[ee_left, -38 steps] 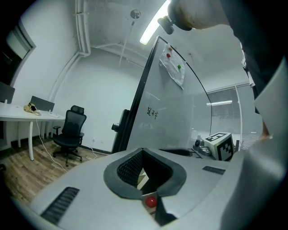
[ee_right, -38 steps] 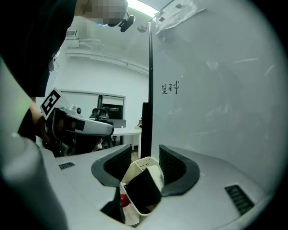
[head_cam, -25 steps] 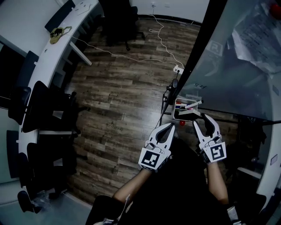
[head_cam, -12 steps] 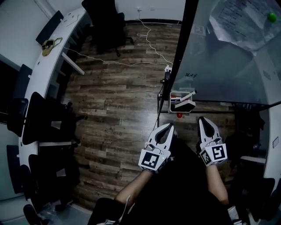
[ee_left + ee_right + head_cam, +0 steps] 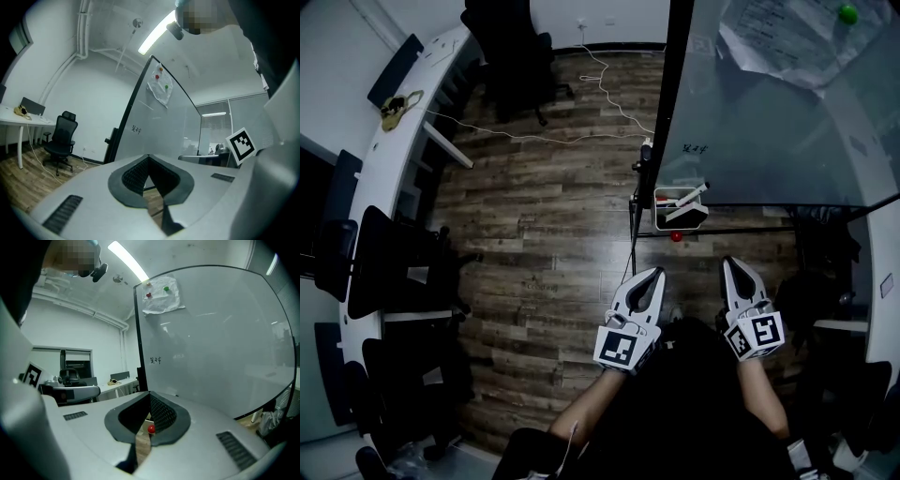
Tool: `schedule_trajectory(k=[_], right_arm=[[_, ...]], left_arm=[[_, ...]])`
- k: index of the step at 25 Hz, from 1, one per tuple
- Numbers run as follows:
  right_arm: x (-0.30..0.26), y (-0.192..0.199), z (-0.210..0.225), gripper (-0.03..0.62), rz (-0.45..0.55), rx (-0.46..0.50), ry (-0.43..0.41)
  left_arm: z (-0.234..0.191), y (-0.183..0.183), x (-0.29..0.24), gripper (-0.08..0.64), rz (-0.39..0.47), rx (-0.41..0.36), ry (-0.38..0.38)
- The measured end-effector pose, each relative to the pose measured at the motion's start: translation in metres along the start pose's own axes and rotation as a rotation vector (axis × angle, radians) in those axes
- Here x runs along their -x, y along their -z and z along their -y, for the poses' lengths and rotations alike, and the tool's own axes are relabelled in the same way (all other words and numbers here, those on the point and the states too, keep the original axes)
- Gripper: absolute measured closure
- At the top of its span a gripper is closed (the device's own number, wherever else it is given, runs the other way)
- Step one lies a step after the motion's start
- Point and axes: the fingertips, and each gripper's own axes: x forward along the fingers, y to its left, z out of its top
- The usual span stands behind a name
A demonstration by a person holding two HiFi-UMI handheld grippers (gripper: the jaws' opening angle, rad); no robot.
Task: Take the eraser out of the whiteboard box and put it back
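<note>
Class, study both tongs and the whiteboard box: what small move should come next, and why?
Probably lower both and stop: the right tongs have just closed on nothing, the left tongs are shut and empty, both short of the whiteboard box, where the eraser seems to lie.

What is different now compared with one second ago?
The right gripper has drawn back from the whiteboard box, and its jaws have just closed with nothing between them. The left gripper drew back too and stayed shut. The box still hangs at the lower edge of the whiteboard.
</note>
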Motion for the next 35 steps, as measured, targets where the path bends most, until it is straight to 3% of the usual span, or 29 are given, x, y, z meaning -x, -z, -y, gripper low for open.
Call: schedule_trajectory(k=[6,10,16,35], right_arm=[[0.014,-0.004,0.008,0.575,0.011,-0.018,-0.029],[0.033,-0.004,0.009,0.575,0.017,-0.065,-0.034],[0.06,0.02,0.012,0.575,-0.012,-0.076,-0.055],[0.093,0.037,0.024,0.576,-0.008,-0.13,-0.088]], left_arm=[[0.012,0.005,-0.003,0.554,-0.003,-0.035,-0.018],[0.022,0.001,0.004,0.554,-0.018,-0.035,-0.077],[0.042,0.014,0.014,0.555,-0.054,-0.087,-0.102],[0.086,0.02,0.014,0.554,-0.046,-0.109,-0.089]])
